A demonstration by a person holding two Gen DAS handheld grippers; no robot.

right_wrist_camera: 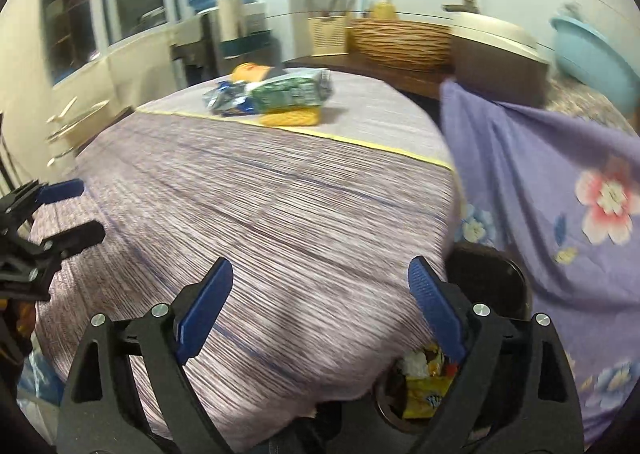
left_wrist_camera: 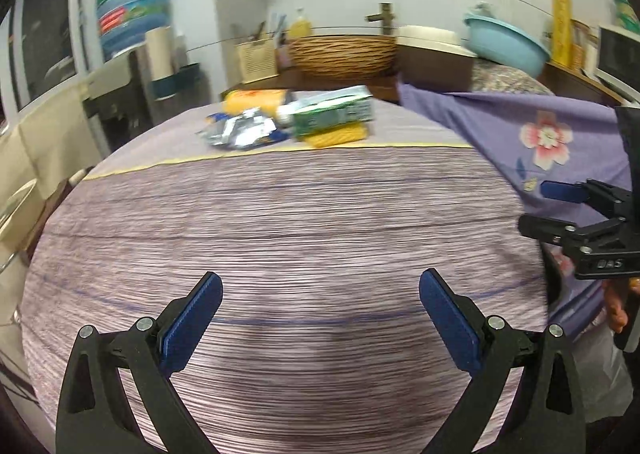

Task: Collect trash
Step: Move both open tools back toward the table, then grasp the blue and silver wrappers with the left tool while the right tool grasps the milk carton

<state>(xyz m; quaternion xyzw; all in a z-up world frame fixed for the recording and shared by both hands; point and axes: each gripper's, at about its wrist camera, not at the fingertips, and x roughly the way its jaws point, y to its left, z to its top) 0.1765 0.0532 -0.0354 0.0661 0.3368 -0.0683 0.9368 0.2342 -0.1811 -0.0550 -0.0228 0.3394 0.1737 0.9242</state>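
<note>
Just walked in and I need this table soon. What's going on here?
A person is clearing trash with two handheld grippers. Both the left gripper and right gripper are open and empty above the striped tablecloth. A pile of wrappers waits at the far end; the bin beside the table already holds some.

Each black tool (left_wrist_camera: 320, 294) has blue ribbed pads (left_wrist_camera: 192, 328) and silver screws.

Table (left_wrist_camera: 280, 234) under striped purple cloth; wrappers (left_wrist_camera: 244, 128), green pack (left_wrist_camera: 332, 114), yellow packs (left_wrist_camera: 256, 98) piled at far side.
</note>
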